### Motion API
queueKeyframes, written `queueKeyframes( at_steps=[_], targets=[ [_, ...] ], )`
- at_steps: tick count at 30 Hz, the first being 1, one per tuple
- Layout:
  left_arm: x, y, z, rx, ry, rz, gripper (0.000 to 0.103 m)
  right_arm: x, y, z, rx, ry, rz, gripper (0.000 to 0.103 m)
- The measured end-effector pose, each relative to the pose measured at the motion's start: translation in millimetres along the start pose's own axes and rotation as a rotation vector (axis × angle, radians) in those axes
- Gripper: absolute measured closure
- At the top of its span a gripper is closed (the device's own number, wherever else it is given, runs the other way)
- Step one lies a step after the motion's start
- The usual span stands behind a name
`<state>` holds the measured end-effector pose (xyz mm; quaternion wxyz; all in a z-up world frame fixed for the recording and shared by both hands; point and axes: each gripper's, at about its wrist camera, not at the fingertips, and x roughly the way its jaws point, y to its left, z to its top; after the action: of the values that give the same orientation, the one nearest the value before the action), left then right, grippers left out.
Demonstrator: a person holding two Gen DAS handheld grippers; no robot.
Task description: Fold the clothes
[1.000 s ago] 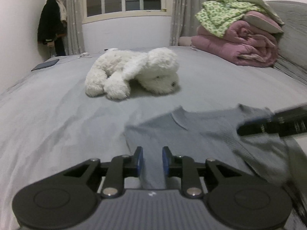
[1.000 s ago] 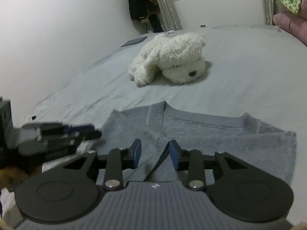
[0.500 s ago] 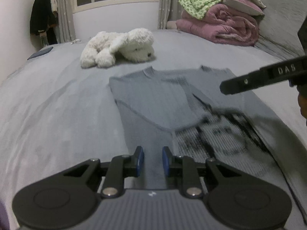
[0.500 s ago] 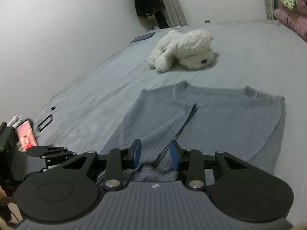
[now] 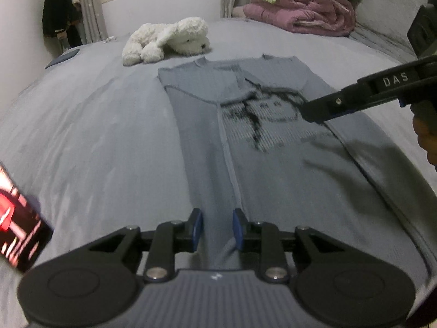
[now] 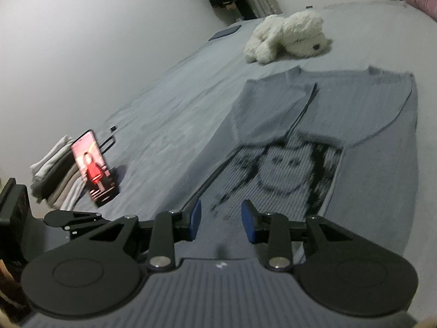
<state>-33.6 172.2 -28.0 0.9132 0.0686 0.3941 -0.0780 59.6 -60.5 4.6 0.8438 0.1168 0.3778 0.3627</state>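
Observation:
A grey-blue knitted sweater (image 5: 273, 177) (image 6: 368, 164) with a dark face print lies flat on the grey bed (image 5: 95, 136), collar away from me and both sleeves folded in over the body. My left gripper (image 5: 217, 229) hovers low over the near end of the left sleeve strip. Its jaws are slightly apart, with a ridge of fabric in the gap that the pads do not visibly press. My right gripper (image 6: 221, 224) stands open just above the lower front, below the print, holding nothing. From the left wrist it shows as a dark arm, the right gripper (image 5: 308, 112).
A white plush dog (image 5: 169, 41) (image 6: 289, 35) lies beyond the collar. A lit phone (image 6: 94, 172) leans on a stack of folded clothes (image 6: 54, 175) at the bed's left edge. Pink and green quilts (image 5: 306, 11) are piled at the far right.
Both grippers have drawn back from the collar toward the near end of the sweater. The print and the whole body now show, and the lit phone has come into view.

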Motion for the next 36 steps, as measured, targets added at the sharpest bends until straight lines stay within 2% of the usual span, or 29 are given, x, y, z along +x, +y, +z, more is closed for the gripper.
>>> queueKeyframes(
  at_steps=[6,12,20,21,22,23,30,36],
  targets=[
    [-27.6,0.0,-22.0,-0.034,0.023,-0.021,0.078,-1.8,6.8,-26.9,0.068,0.015,0.072,0.066],
    [-43.6,-1.8,-40.9,-0.020,0.046,-0.037,0.078,6.7,16.4,-40.4,0.135,0.068,0.139,0.066],
    [-55.1,15.4,-51.9,-0.096,0.099,-0.147,0.079,10.9,37.5,-54.8,0.137,0.128,0.193,0.067],
    [-55.8,17.8,-53.6,-0.112,0.096,-0.155,0.081,12.1,39.3,-56.9,0.143,0.136,0.201,0.069],
    [-56.7,19.4,-54.5,-0.125,0.093,-0.160,0.090,13.5,41.5,-59.3,0.150,0.146,0.213,0.070],
    [-58.6,20.4,-55.1,-0.133,0.086,-0.161,0.093,14.5,43.4,-61.4,0.157,0.155,0.222,0.073],
    [-85.0,16.4,-48.6,-0.114,-0.009,-0.165,0.094,26.8,59.8,-76.7,0.182,0.236,0.268,0.083],
    [-92.0,4.4,-45.8,-0.041,-0.023,-0.186,0.096,44.4,69.0,-84.5,0.240,0.292,0.322,0.086]
  ],
)
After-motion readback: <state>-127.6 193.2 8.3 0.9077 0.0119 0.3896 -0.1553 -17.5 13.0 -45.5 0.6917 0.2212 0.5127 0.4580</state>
